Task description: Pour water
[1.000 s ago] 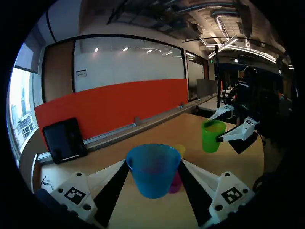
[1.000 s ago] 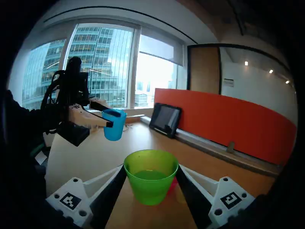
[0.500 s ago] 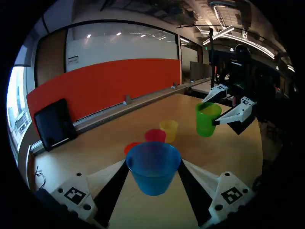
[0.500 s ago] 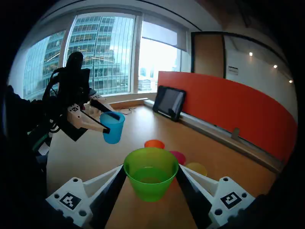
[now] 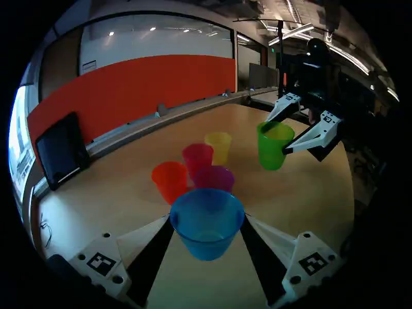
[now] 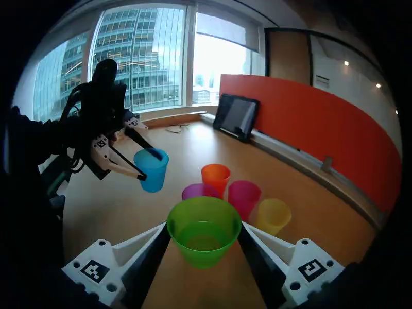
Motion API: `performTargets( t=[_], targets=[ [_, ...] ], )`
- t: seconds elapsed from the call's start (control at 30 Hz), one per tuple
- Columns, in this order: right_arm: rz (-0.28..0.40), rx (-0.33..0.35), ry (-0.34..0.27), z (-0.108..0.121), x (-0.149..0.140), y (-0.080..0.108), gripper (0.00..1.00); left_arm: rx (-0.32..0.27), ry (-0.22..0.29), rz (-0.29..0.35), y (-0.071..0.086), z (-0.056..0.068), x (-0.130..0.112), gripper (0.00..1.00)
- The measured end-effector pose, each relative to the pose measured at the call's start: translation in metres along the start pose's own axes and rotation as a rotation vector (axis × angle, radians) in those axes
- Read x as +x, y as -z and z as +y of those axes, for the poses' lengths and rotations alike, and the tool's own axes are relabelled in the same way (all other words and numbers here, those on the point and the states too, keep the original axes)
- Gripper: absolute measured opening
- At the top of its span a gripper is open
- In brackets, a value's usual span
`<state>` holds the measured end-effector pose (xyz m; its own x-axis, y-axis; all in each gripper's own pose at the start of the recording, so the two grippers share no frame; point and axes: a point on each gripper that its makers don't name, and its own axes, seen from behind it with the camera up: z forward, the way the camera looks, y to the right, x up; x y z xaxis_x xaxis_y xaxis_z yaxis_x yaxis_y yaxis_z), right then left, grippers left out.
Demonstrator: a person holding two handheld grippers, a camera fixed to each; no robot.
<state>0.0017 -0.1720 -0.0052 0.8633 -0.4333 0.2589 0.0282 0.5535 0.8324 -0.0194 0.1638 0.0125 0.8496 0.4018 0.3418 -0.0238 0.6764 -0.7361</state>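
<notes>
- Left hand-held gripper [image 5: 207,226]: clamped on a blue cup [image 5: 207,234], a finger pressed to each side; cup upright, held above the table [image 5: 304,201].
- Right hand-held gripper [image 6: 204,232]: clamped the same way on a green cup [image 6: 204,242], also upright and off the table.
- Looks like a shallow layer of liquid in the bottom of the green cup; contents of the blue cup hard to tell.
- Key relation, left gripper view: green cup ahead and to the right, well apart from the blue one. Right gripper view: blue cup ahead and to the left.
- Long axis of both held cups vertical, mouths up; no tilt, so pouring not yet begun.
- Four empty-looking cups clustered on the table between and below the two held ones: orange cup [image 5: 170,181], pink cup [image 5: 198,157], purple cup [image 5: 213,177], yellow cup [image 5: 218,148].
- Purple cup nearest to both hand-held grippers, just beyond each held cup.
- Count: six cups (two held, four standing), two hand-held grippers, one tablet [image 5: 59,149] leaning at the table's far edge.
- Likely next: bring one held cup over a target and tip it.
</notes>
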Motion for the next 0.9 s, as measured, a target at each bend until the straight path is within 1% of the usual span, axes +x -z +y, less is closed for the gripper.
performTargets(
  t=[0.2,0.5,0.7,0.9],
  targets=[
    [-0.036,0.007,-0.004,0.0,-0.016,-0.007,0.91,-0.025,0.005,-0.037,-0.009,0.007,-0.017,0.88],
    [-0.083,0.017,-0.008,-0.002,-0.038,-0.014,0.91,-0.045,0.007,-0.085,-0.02,0.011,-0.037,0.87],
    [-0.107,0.025,-0.015,-0.006,-0.05,-0.015,0.91,-0.051,0.008,-0.102,-0.024,0.013,-0.046,0.87],
    [-0.118,0.026,-0.013,-0.007,-0.058,-0.015,0.91,-0.059,0.022,-0.108,-0.026,0.014,-0.051,0.87]
  ],
)
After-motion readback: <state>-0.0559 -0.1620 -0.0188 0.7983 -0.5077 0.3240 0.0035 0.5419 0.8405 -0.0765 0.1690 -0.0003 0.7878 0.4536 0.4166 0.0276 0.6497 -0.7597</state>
